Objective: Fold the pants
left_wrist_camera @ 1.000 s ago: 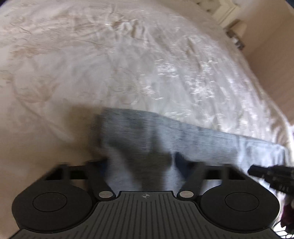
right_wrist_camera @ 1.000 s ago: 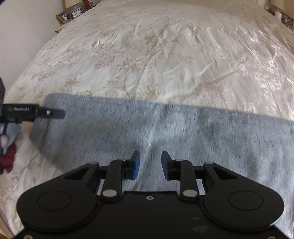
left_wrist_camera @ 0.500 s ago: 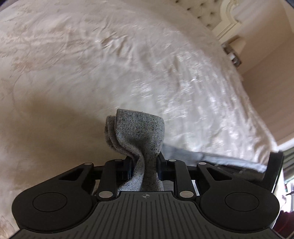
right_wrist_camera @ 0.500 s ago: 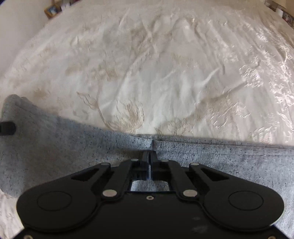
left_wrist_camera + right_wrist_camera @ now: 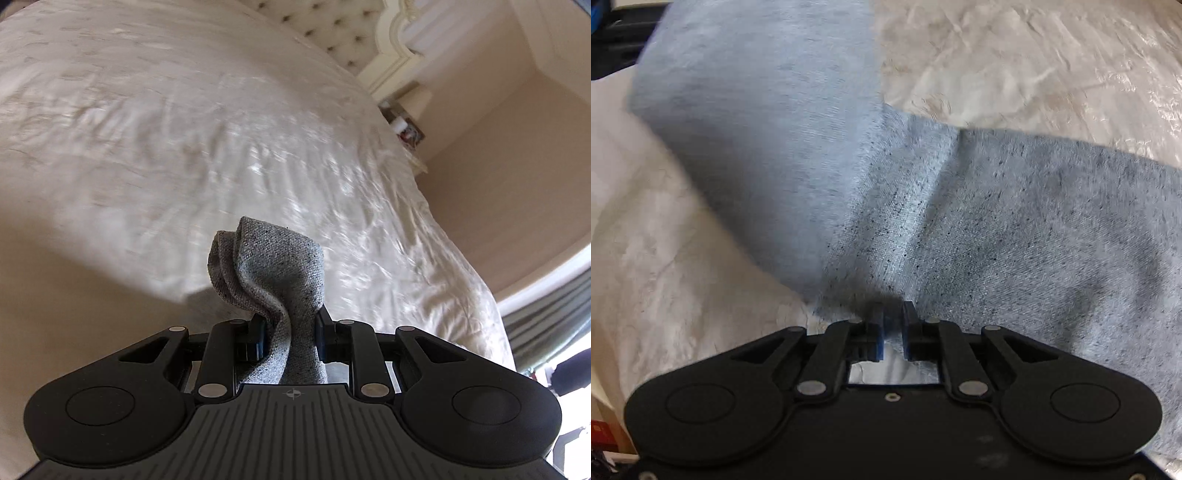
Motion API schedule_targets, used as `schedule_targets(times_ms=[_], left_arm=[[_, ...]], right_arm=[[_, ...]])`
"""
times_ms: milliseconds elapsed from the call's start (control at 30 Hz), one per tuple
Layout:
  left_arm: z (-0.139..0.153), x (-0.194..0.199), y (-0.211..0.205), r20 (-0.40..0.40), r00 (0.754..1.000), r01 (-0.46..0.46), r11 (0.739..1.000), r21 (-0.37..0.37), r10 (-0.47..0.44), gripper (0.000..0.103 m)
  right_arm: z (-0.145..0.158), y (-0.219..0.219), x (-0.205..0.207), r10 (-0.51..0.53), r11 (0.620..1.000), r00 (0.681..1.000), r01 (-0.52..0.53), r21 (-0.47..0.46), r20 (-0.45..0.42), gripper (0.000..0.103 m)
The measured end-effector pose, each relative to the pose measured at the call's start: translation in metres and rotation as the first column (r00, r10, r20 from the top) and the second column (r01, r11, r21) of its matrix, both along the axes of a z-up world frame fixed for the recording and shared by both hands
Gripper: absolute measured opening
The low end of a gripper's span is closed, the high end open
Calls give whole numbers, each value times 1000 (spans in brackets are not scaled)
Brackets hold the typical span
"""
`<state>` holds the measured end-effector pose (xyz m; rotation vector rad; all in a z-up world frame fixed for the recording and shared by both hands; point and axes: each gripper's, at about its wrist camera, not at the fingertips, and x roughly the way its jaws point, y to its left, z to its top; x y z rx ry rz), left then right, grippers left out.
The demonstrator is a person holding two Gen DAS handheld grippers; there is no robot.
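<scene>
The grey knit pants (image 5: 1015, 221) lie across the cream bedspread (image 5: 1034, 62). My left gripper (image 5: 290, 332) is shut on a bunched end of the pants (image 5: 273, 266), lifted above the bed. In the right wrist view that lifted end (image 5: 757, 110) rises to the upper left, blurred. My right gripper (image 5: 893, 328) is nearly closed, pinching the near edge of the pants where the lifted part bends away from the flat part.
The bedspread (image 5: 184, 129) covers a wide bed. A tufted headboard (image 5: 332, 33) and a nightstand with small items (image 5: 406, 125) stand at the far end. A beige wall (image 5: 517, 147) and a curtain (image 5: 546, 314) are on the right.
Both grippers closed on the pants. The left one lifted its end up off the bed and swung it over; the right one stayed low, holding the edge.
</scene>
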<state>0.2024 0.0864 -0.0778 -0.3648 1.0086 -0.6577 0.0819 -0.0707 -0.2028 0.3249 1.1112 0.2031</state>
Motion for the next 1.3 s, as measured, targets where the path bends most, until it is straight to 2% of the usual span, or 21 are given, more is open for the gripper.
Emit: schedule_targets(times_ms=[100, 233, 267, 300, 333, 367, 400, 467, 533, 567, 633, 767, 800, 833, 933, 1033, 1133, 1167, 1233, 1300], left_arm=[[-7, -16, -44, -17, 1000, 3, 1000, 0, -3, 23], [-30, -37, -114, -42, 998, 39, 999, 21, -38, 26], [-40, -43, -134, -47, 998, 54, 998, 42, -52, 34], [-49, -48, -153, -55, 996, 69, 996, 58, -66, 47], [-61, -54, -172, -70, 994, 94, 993, 66, -89, 55], [-71, -58, -188, -89, 990, 119, 990, 71, -113, 68], [-78, -63, -199, -104, 986, 138, 987, 81, -129, 73], [-87, -73, -218, -117, 981, 167, 979, 115, -154, 73], [-85, -83, -228, -91, 980, 186, 974, 130, -175, 73], [-80, -88, -228, -71, 980, 193, 972, 135, -185, 74], [-71, -94, -222, -12, 980, 199, 965, 173, -200, 74], [-62, -96, -189, 99, 977, 154, 941, 302, -191, 75], [-65, -93, -177, 107, 978, 135, 932, 337, -181, 75], [-71, -89, -163, 98, 981, 119, 922, 368, -165, 75], [-92, -76, -125, 36, 995, 66, 907, 416, -89, 75], [-111, -69, -89, -14, 999, 40, 891, 452, -37, 75], [-132, -65, -77, -99, 993, 103, 875, 474, -63, 76], [-137, -65, -77, -109, 990, 131, 867, 481, -89, 77], [-140, -62, -83, -102, 986, 167, 850, 499, -134, 81], [-139, -57, -85, -113, 984, 174, 854, 491, -136, 84]], right_arm=[[21, -37, -19, -48, 998, 997, 45, 49, 60, 14], [35, -94, -55, -109, 994, 993, 107, 33, 52, 14], [36, -111, -66, -126, 992, 991, 125, 12, 40, 14], [35, -125, -74, -140, 990, 990, 140, -6, 30, 14], [34, -139, -80, -157, 987, 987, 158, -22, 20, 14], [32, -153, -88, -183, 982, 983, 183, -38, 4, 14], [30, -168, -95, -212, 976, 977, 211, -49, -15, 14], [28, -191, -106, -256, 965, 966, 254, -64, -38, 15], [30, -208, -114, -277, 959, 960, 273, -77, -40, 19], [32, -215, -117, -284, 956, 958, 281, -81, -34, 20], [36, -224, -117, -299, 952, 954, 296, -82, -20, 29], [44, -233, -114, -343, 938, 939, 344, -30, 35, 41], [44, -234, -111, -351, 936, 935, 352, -10, 43, 47], [42, -234, -105, -357, 934, 933, 357, 11, 41, 52], [29, -233, -87, -361, 931, 933, 359, 64, 7, 55], [14, -232, -74, -366, 928, 930, 368, 64, -37, 61], [-4, -232, -62, -366, 921, 926, 374, 110, -89, 64], [-10, -232, -59, -361, 919, 927, 372, 129, -103, 65], [-23, -232, -49, -355, 917, 928, 369, 153, -112, 74], [-31, -233, -41, -361, 907, 925, 378, 187, -120, 75]])
